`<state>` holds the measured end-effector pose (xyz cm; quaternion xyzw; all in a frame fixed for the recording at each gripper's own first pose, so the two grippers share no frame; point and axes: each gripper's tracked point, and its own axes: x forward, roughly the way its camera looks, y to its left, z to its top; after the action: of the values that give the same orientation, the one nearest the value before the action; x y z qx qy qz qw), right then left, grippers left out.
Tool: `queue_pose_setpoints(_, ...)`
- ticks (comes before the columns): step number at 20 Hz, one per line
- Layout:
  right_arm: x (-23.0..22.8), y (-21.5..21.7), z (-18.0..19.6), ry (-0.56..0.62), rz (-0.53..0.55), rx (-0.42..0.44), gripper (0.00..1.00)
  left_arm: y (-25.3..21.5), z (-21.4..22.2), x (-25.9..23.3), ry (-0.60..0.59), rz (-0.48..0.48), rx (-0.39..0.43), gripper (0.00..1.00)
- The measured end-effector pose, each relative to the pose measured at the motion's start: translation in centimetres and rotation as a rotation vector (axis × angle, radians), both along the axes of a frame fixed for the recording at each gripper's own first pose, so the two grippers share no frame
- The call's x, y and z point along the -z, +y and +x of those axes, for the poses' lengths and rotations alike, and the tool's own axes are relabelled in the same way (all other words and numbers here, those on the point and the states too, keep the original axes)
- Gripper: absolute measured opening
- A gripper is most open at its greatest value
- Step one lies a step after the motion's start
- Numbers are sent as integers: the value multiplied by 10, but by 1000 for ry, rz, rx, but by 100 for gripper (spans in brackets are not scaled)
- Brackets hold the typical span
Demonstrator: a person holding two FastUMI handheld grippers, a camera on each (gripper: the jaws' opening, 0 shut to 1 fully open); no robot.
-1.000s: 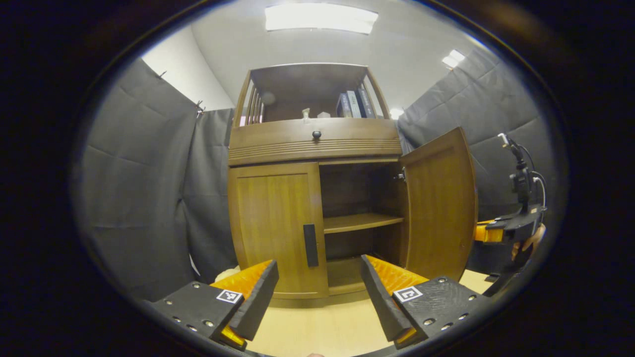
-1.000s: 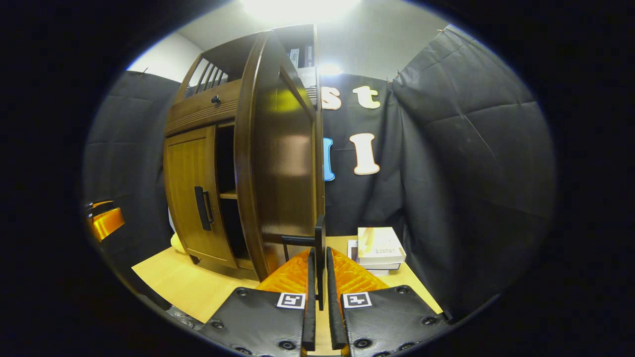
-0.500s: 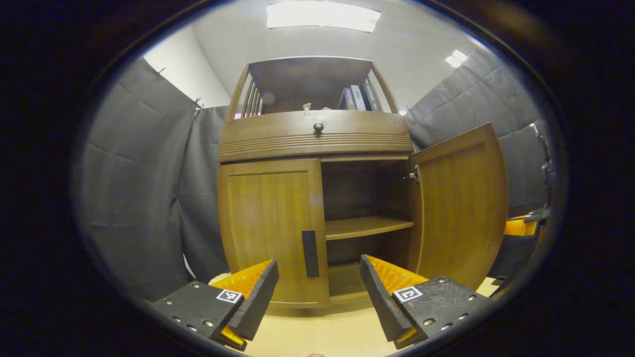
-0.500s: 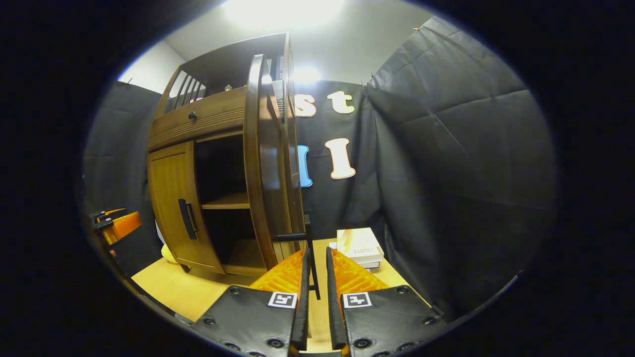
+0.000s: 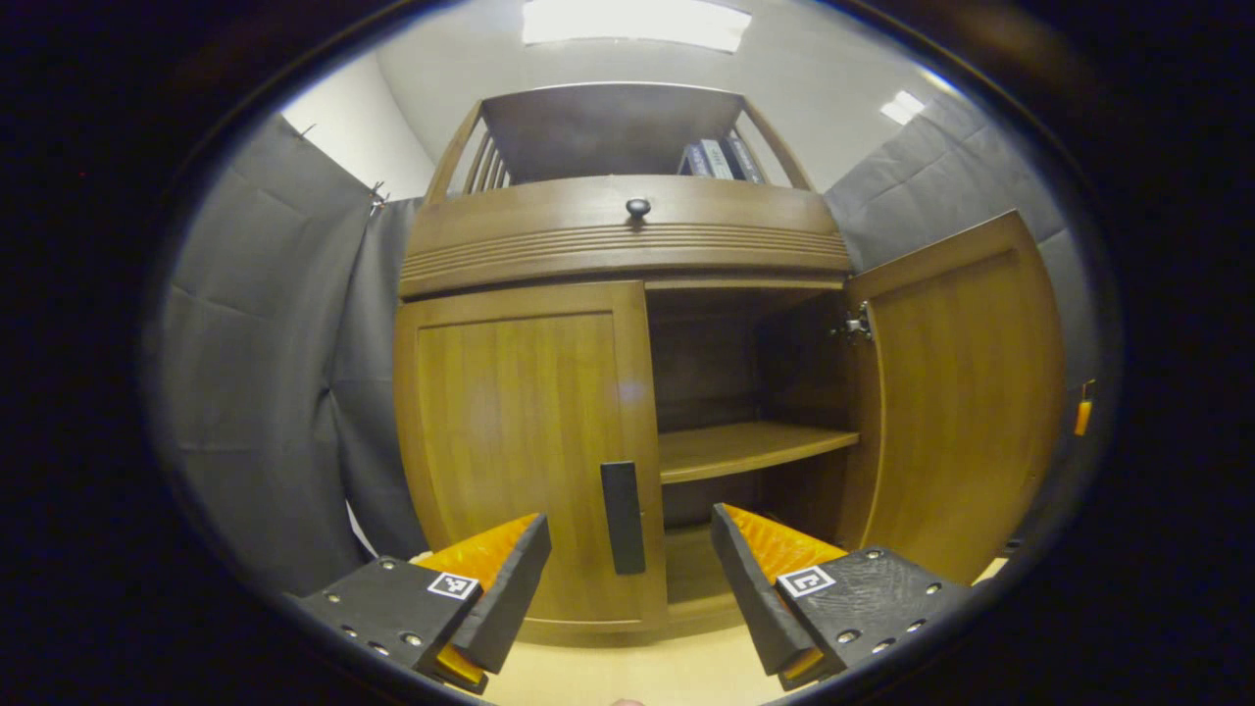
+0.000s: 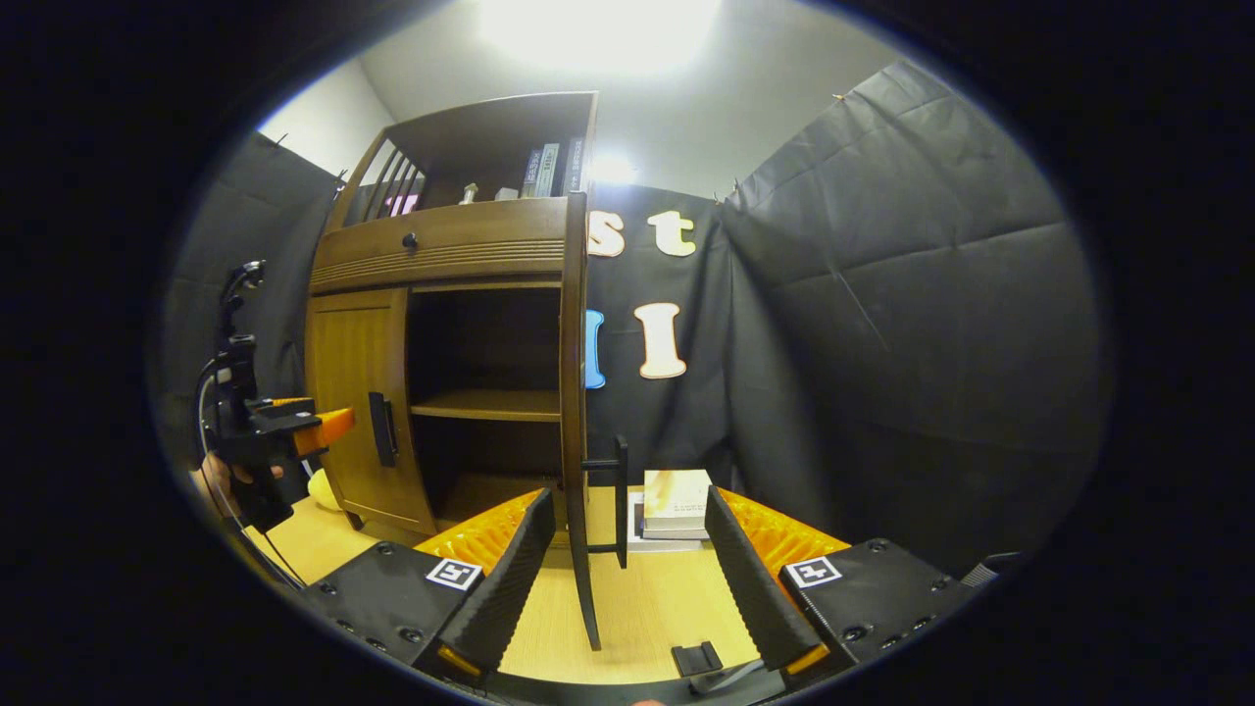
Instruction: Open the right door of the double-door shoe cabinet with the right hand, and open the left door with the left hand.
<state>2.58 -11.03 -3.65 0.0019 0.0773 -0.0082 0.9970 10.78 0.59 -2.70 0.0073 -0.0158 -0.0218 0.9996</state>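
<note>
The wooden shoe cabinet point(image 5: 623, 240) fills the left gripper view. Its left door point(image 5: 525, 441) is closed, with a black handle point(image 5: 623, 517) straight ahead between the fingers of my open left gripper point(image 5: 627, 559), a short way off. The right door point(image 5: 956, 392) stands swung wide open, baring the inner shelf point(image 5: 750, 446). In the right gripper view that door point(image 6: 574, 412) is edge-on, its black handle point(image 6: 618, 500) standing free between the spread fingers of my open right gripper point(image 6: 620, 574). The left gripper point(image 6: 294, 431), held by a hand, hovers near the left door's handle point(image 6: 380, 428).
A stack of books point(image 6: 677, 500) lies on the light wooden floor point(image 6: 647, 608) right of the cabinet. Books point(image 5: 721, 157) stand on the top shelf. A drawer knob point(image 5: 637, 207) sits above the doors. Black cloth walls point(image 6: 882, 343) close in the booth. A small black part point(image 6: 698, 657) lies on the floor.
My right gripper has opened and let go of the right door's handle; the door has swung fully open. My left gripper has moved closer to the closed left door's handle.
</note>
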Motion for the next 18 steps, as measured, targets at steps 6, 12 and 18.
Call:
queue_pose_setpoints(6,2,-8,-17,17,-18,55,97,2,26,10,22,-12,6,96)
queue_pose_setpoints(12,4,-16,-27,34,-33,98,97,-2,47,23,67,-34,7,89)
queue_pose_setpoints(18,2,-15,-29,30,-33,95,93,5,60,38,116,-58,-16,59)
